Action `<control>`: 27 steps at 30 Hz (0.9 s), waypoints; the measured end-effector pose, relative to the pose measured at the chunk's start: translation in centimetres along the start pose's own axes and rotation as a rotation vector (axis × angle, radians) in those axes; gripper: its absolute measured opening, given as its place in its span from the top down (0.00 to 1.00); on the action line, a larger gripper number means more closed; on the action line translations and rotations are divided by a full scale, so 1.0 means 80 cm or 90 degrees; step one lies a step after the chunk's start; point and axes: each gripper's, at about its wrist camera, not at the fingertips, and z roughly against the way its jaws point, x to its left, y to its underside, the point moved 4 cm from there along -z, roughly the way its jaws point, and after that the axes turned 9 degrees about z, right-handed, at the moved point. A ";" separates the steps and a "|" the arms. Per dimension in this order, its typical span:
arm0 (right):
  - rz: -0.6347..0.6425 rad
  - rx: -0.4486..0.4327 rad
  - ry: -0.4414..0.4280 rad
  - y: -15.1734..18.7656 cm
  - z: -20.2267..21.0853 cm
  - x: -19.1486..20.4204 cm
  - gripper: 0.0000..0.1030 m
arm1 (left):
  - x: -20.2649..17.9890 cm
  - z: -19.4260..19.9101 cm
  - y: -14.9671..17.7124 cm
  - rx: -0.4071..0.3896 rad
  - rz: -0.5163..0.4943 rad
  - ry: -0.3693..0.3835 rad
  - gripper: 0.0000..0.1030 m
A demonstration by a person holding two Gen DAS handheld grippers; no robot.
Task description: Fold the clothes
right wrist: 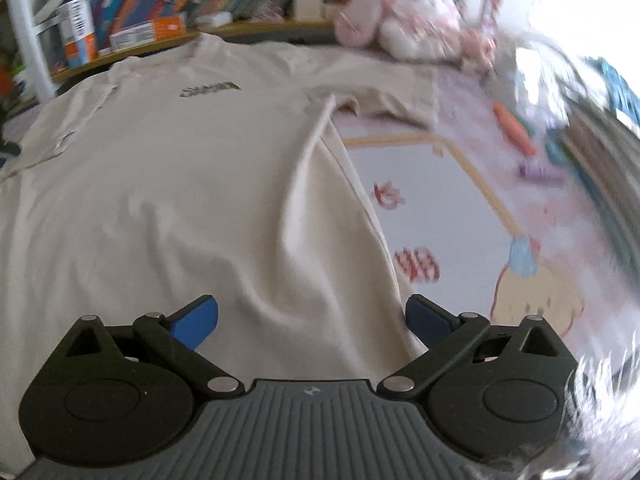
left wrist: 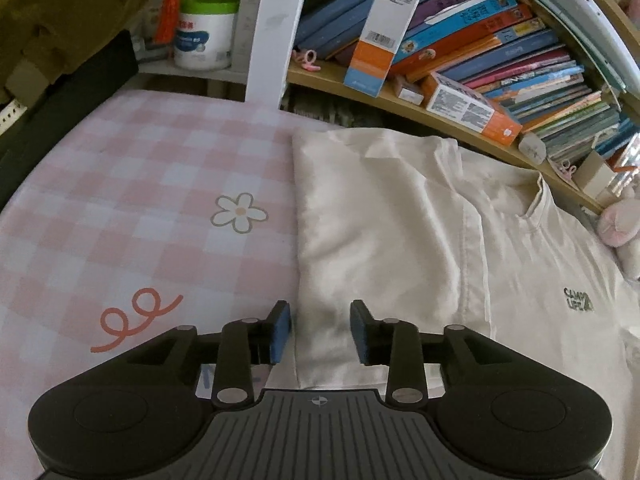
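Note:
A cream T-shirt (left wrist: 400, 240) lies flat on the pink checked bed sheet (left wrist: 140, 200), front up, with a small dark chest logo (left wrist: 578, 300). Its left side is folded inward, leaving a straight edge. My left gripper (left wrist: 320, 332) hovers over the lower end of that edge, jaws a little apart, pads not pressing on cloth. In the right wrist view the same T-shirt (right wrist: 180, 180) fills the left and middle, its right sleeve (right wrist: 384, 96) spread out on the printed sheet (right wrist: 440, 200). My right gripper (right wrist: 312, 320) stands wide open above the shirt's right side near the hem.
A wooden shelf (left wrist: 440, 120) crammed with books and boxes runs along the far edge of the bed. A pink and white plush toy (right wrist: 408, 12) sits at the head end. A white tin (left wrist: 204, 36) and dark olive fabric (left wrist: 60, 20) are at the far left.

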 end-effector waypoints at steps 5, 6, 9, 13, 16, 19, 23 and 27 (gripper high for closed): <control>-0.029 0.016 0.016 0.003 -0.003 0.003 0.02 | 0.020 -0.001 -0.002 -0.006 0.024 0.010 0.97; -0.030 0.018 0.017 0.003 -0.003 0.005 0.02 | 0.025 -0.001 -0.004 -0.009 0.024 0.007 0.97; -0.016 0.022 0.005 0.003 -0.002 0.016 0.02 | 0.038 -0.003 -0.016 -0.008 0.031 -0.003 0.97; 0.022 0.023 -0.018 0.002 -0.001 0.041 0.01 | 0.056 -0.005 -0.026 -0.009 0.044 -0.006 0.97; 0.026 0.019 -0.020 0.001 -0.002 0.050 0.00 | 0.065 -0.003 -0.028 -0.009 0.041 -0.005 0.96; 0.024 0.016 -0.019 0.000 -0.003 0.052 0.00 | 0.072 0.000 -0.026 -0.011 0.041 -0.004 0.96; 0.021 0.014 -0.017 0.000 -0.004 0.054 0.00 | 0.076 0.003 -0.024 -0.013 0.046 -0.001 0.96; 0.021 0.012 -0.016 0.000 -0.005 0.054 0.00 | 0.076 0.002 -0.024 -0.008 0.044 0.000 0.92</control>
